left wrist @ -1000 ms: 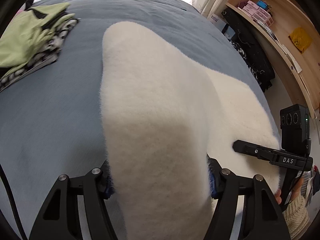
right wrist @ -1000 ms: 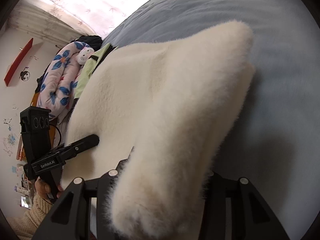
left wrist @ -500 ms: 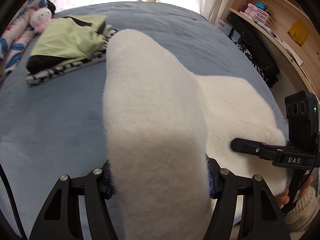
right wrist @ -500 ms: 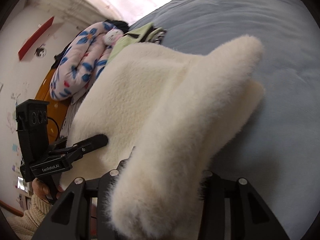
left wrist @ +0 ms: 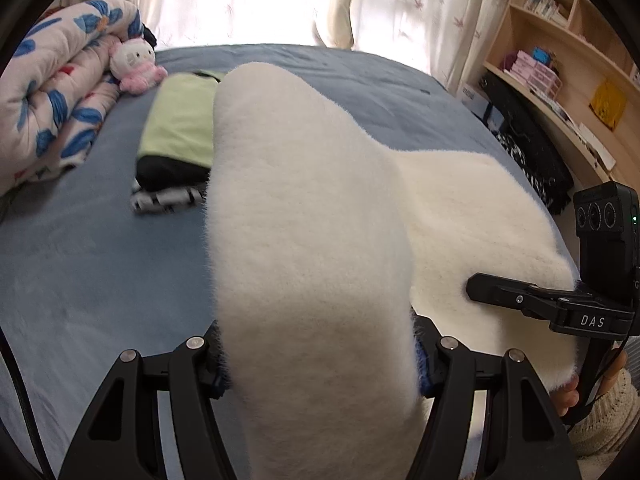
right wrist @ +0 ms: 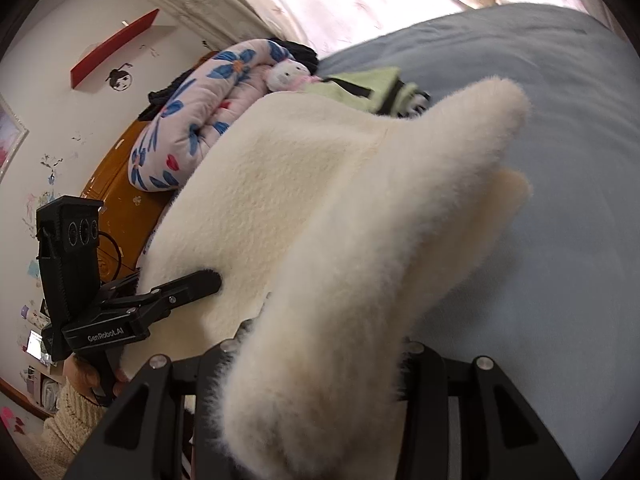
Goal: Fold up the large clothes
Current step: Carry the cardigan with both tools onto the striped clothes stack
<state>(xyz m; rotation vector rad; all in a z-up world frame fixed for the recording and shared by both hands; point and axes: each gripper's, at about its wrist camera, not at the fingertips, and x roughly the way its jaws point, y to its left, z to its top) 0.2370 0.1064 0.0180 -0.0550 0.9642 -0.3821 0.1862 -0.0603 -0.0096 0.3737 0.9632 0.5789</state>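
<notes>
A large cream fleece garment (left wrist: 304,216) hangs between both grippers above a blue bed (left wrist: 88,248). My left gripper (left wrist: 320,360) is shut on one edge of it; the fleece bulges out between the jaws and hides the pads. It also shows in the right wrist view (right wrist: 188,286). My right gripper (right wrist: 320,364) is shut on another edge of the garment (right wrist: 320,208). It shows in the left wrist view (left wrist: 500,290) pinching the fleece at the right. The far part of the garment droops towards the bed.
A folded stack with a light green garment (left wrist: 180,124) on top lies on the bed behind the fleece. A floral quilt (left wrist: 52,116) and a small plush toy (left wrist: 134,62) sit at the far left. Wooden shelves (left wrist: 576,80) stand at the right.
Both grippers have lifted the fleece higher and tilted up. The window, quilt and shelves have come into view and the bed has dropped lower in both views.
</notes>
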